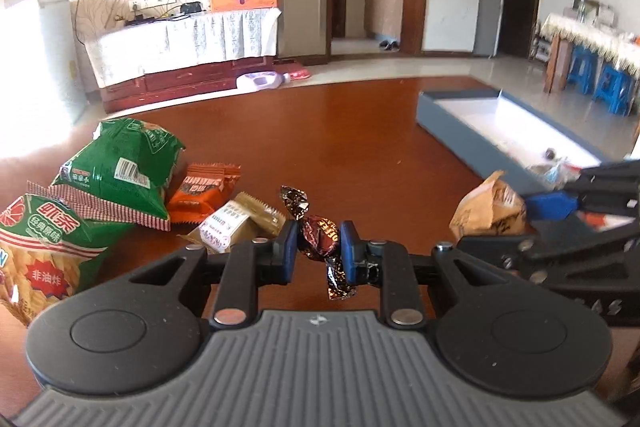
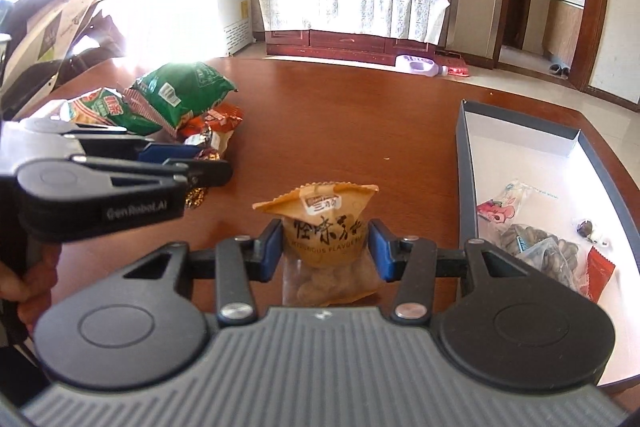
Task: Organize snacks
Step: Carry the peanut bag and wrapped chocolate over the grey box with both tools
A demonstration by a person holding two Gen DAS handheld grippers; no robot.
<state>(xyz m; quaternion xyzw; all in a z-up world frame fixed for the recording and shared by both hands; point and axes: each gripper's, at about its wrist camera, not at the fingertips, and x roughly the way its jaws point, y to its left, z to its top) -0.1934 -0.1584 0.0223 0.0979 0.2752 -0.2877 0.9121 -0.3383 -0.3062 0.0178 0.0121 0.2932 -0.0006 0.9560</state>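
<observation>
Right tool (image 2: 326,249) grips "FLAVOUR" pouch (image 2: 324,227).

The left claw (image 1: 319,241) is pinching a wrapped candy (image 1: 318,237) between its blue pads. The right claw (image 2: 325,247) is gripping a tan snack packet (image 2: 324,227), both claws tilting downward, side by side.

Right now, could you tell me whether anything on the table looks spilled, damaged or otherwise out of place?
Nothing looks spilled or torn. The unsorted snacks lie in a loose heap, with the green bag tilted on the others. The left gripper holds a brown candy, the right gripper a tan packet, both outside the box.
</observation>
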